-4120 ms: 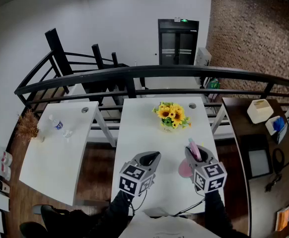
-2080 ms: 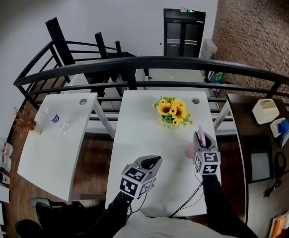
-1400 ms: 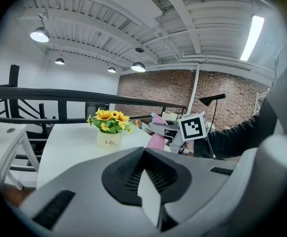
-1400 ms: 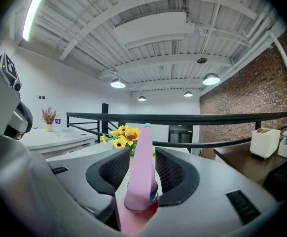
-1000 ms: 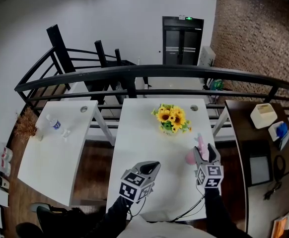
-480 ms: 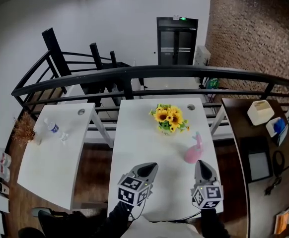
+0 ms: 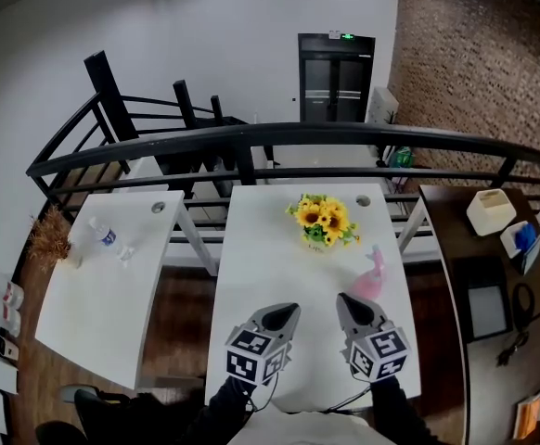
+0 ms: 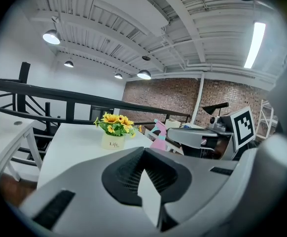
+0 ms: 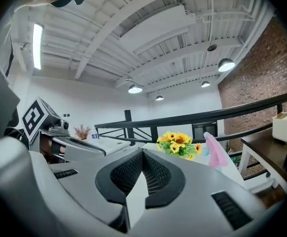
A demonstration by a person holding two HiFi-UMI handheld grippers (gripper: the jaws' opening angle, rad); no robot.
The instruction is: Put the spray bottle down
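Observation:
The pink spray bottle (image 7: 371, 279) stands upright on the white table (image 7: 265, 248), right of centre, with nothing holding it. It also shows in the right gripper view, the spray bottle (image 9: 216, 152) beside the flowers, and in the left gripper view as the spray bottle (image 8: 159, 134). My right gripper (image 7: 347, 305) is shut and empty, near the table's front edge, short of the bottle and to its left. My left gripper (image 7: 284, 315) is shut and empty, beside it to the left. The right gripper (image 9: 142, 154) has its jaws together; the left gripper (image 8: 144, 151) likewise.
A small white pot of sunflowers (image 7: 323, 221) stands at the table's far middle. A second white table (image 7: 103, 286) with a water bottle (image 7: 104, 235) is at the left. A dark railing (image 7: 279, 137) runs behind. A dark desk (image 7: 479, 276) with boxes lies to the right.
My right gripper let go of the pink spray bottle, shut, and drew back toward the table's front edge and leftward. The bottle stays standing on the table. The left gripper barely moved.

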